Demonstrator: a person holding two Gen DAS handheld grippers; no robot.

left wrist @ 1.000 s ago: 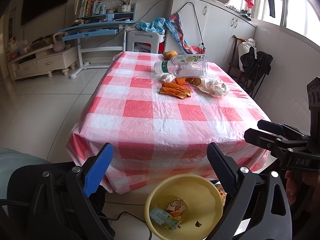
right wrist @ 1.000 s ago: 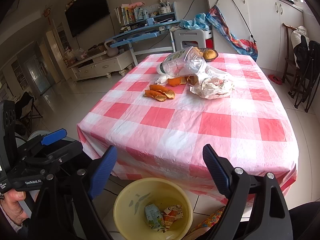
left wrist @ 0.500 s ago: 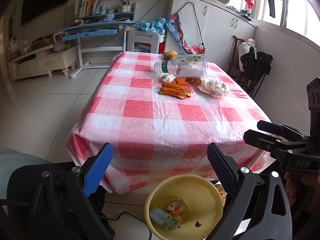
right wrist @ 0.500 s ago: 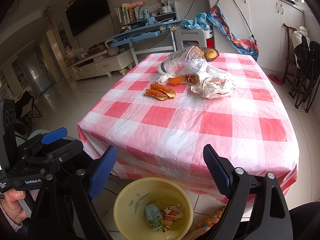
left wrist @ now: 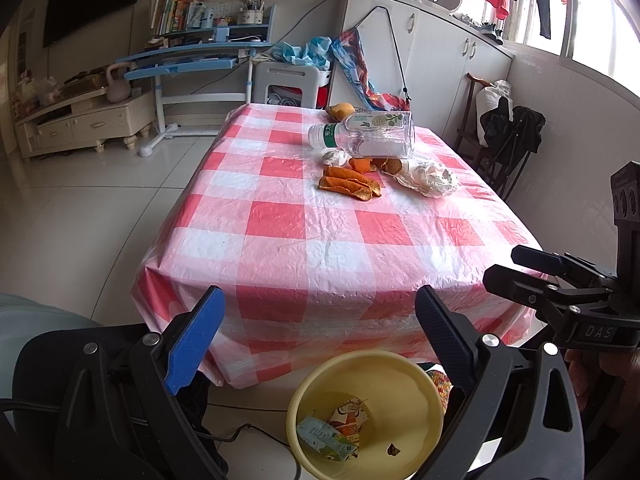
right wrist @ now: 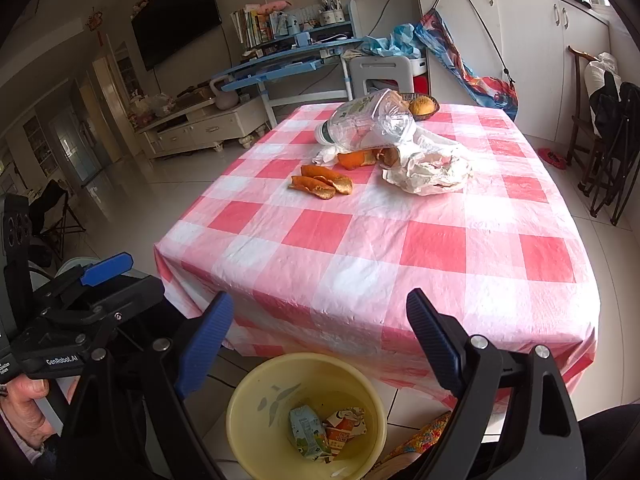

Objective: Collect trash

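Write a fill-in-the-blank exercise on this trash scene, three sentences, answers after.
1. The clear plastic bottle lies on its ____ on the checked table.
2. The yellow bin stands on the ____, at the table's near edge.
3. Both the left gripper and the right gripper are open and hold ____.

Missing words: side; floor; nothing

One plastic bottle (right wrist: 366, 124), one crumpled paper (right wrist: 430, 172), perhaps five orange peels (right wrist: 322, 185), two cartons (right wrist: 326, 430) in one yellow bin (right wrist: 256, 432).
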